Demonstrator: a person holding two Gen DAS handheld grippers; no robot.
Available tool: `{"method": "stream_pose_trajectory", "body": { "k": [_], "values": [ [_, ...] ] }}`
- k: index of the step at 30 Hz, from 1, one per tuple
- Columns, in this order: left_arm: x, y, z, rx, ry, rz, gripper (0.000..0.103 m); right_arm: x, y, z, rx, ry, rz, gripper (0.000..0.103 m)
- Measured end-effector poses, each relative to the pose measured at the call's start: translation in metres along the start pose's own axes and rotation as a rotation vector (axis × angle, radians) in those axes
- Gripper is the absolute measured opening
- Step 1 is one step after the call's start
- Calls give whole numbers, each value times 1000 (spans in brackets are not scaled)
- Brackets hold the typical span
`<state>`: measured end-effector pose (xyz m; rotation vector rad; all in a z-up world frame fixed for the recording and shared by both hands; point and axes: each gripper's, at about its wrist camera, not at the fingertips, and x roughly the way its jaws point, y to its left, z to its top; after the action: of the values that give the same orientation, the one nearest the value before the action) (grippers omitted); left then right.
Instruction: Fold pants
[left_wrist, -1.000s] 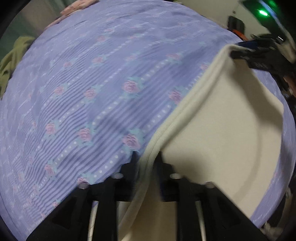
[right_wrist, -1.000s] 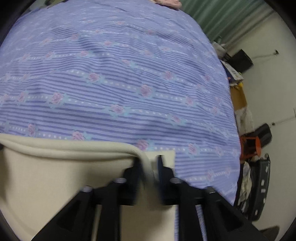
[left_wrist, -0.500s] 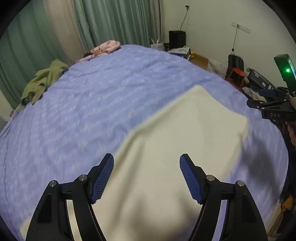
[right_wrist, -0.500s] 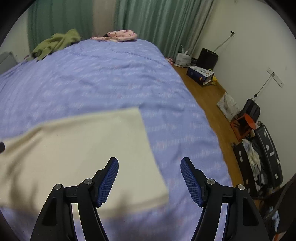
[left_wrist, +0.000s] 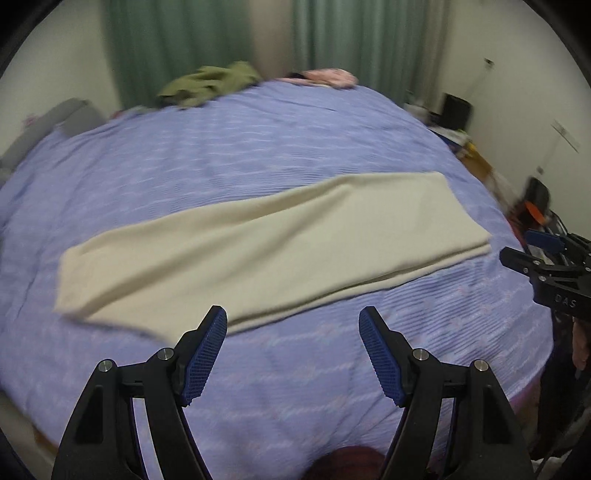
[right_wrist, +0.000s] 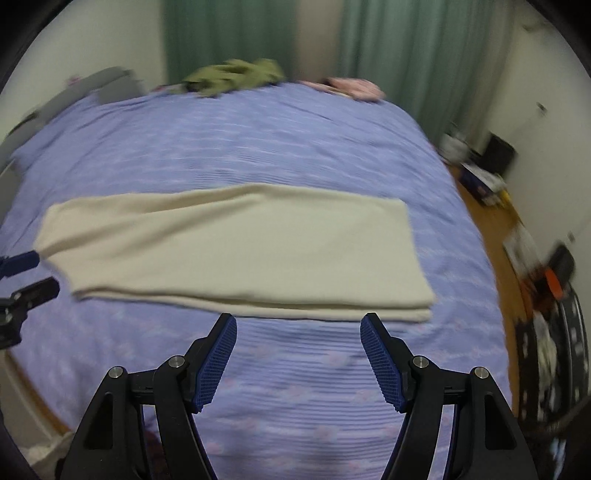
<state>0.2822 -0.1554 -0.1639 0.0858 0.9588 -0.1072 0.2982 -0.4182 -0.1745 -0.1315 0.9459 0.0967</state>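
Note:
The cream pants (left_wrist: 258, 243) lie flat on the purple bedspread (left_wrist: 258, 147) as one long folded strip, its layered edge toward me. In the right wrist view the pants (right_wrist: 236, 240) stretch from left to right across the bed. My left gripper (left_wrist: 293, 350) hangs above the bedspread just short of the near edge of the pants, open and empty. My right gripper (right_wrist: 298, 354) is likewise open and empty, back from that near edge. The right gripper's tips (left_wrist: 535, 262) show at the right of the left wrist view. The left gripper's tips (right_wrist: 26, 273) show at the far left of the right wrist view.
An olive garment (left_wrist: 210, 83) and a pink one (left_wrist: 328, 75) lie at the far end of the bed before green curtains (left_wrist: 184, 44). A wooden floor (right_wrist: 491, 236) with boxes and bags (right_wrist: 554, 280) runs along the bed's right side.
Both grippers were shut on the pants' folded edge a second ago. They have let go, opened and pulled up and back, and the whole strip now lies in view.

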Motion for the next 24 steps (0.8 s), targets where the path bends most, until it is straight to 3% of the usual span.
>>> {"method": "stream_pose_trajectory", "body": {
  "k": [5,11,17,24],
  "values": [
    [-49,53,-22,-78,-28,124,76,-25,53,4,-62,-38,92,70],
    [-91,116,-41,-163,-79,189,79,-56,118,11,-94,-104,181,70],
    [-97,183,-54,-192,-94,133,81,-71,187,24,-102,-122,216,70],
    [-72,297,-49,-131,-95,46,81,-68,288,36,-55,-94,134,70]
  ]
}}
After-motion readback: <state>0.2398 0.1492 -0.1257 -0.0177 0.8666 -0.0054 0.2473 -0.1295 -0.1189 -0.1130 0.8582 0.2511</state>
